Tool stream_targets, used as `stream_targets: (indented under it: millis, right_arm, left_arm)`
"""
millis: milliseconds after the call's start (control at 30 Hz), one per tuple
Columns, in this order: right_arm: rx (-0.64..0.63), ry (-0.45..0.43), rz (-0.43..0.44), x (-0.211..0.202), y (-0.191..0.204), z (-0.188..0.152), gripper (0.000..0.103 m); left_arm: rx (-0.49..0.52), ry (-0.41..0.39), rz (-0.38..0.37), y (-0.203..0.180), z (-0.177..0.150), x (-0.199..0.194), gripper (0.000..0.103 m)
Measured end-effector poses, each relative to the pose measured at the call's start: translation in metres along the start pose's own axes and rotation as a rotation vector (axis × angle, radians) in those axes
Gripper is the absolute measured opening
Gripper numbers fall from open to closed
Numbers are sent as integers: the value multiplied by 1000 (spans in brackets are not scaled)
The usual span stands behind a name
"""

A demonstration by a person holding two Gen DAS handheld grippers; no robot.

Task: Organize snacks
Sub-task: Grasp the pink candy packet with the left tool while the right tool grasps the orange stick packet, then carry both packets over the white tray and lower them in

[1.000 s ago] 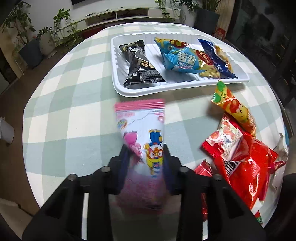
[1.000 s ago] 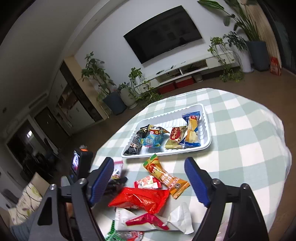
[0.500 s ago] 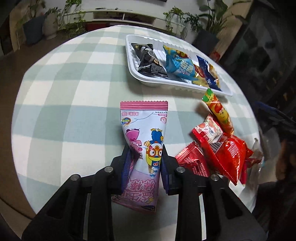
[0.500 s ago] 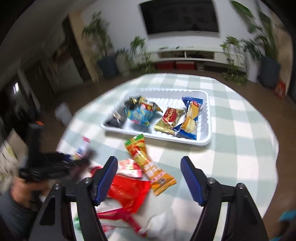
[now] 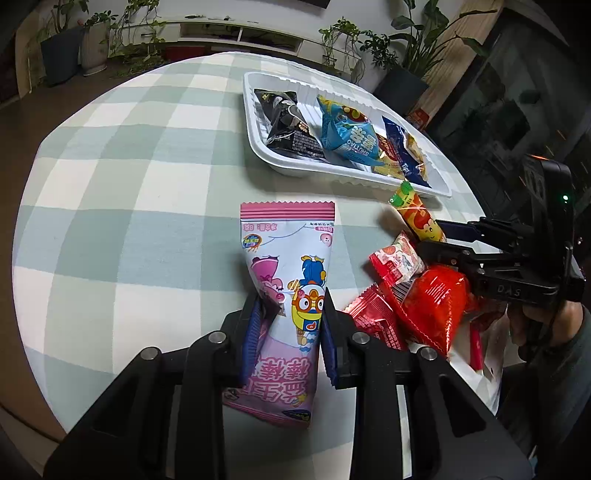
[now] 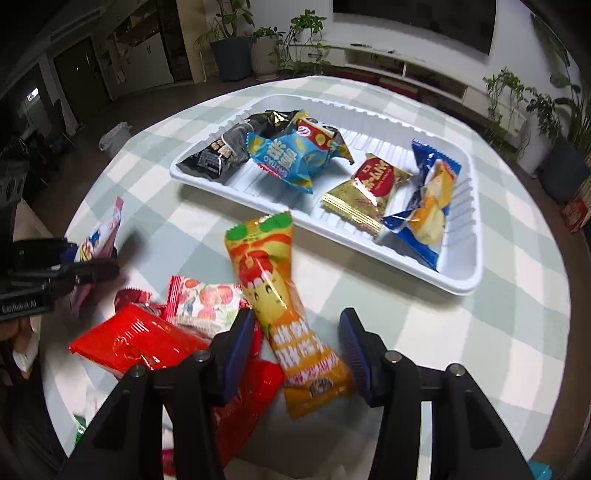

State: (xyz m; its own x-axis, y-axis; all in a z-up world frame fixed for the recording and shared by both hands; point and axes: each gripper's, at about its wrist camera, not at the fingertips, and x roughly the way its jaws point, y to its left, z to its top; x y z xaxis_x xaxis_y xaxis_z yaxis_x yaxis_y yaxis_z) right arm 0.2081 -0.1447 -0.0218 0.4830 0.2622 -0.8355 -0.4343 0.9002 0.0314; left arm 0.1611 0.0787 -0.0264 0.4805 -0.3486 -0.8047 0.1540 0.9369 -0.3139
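The left gripper (image 5: 290, 325) is clamped on the pink packet (image 5: 286, 280), while the right gripper (image 6: 295, 339), closing, straddles the orange packet (image 6: 284, 314).

Setting: home living room.
A wall-mounted television (image 6: 413, 18) is seen above a low white media shelf (image 6: 402, 70); potted plants (image 6: 236, 48) are ranged along the wall, and a round table with checked cloth (image 5: 122, 184) is noted.

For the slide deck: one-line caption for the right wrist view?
Right gripper closing around the orange snack packet, white tray beyond.
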Motion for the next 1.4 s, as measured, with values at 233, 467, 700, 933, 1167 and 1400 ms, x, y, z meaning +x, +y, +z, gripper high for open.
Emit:
stream_targets:
  millis: [233,467,700,933,1167,1400]
  right_arm:
    - [17,49,61,9,0,2,51]
    - [57,51,45,8,-7,1,20]
    - [96,-39,68,-14,-9,0,19]
    - [250,-168,95,-39,-37,-4,19]
    - [432,-266,59,-58,-75,-10,19]
    - [580,-390,34,-84,-105,-20,19]
  left_arm:
    - [-2,2,2,-1,-1,1,26]
    - [-8,2,3,0,-1,2,26]
    - [-19,-11,-7,2,-1,0,26]
    - [-36,-36,-29,3,0,-5,26]
    - [-83,-109,-86,9,3,-20,26]
    - [-100,-130,-78,10,7,-26,25]
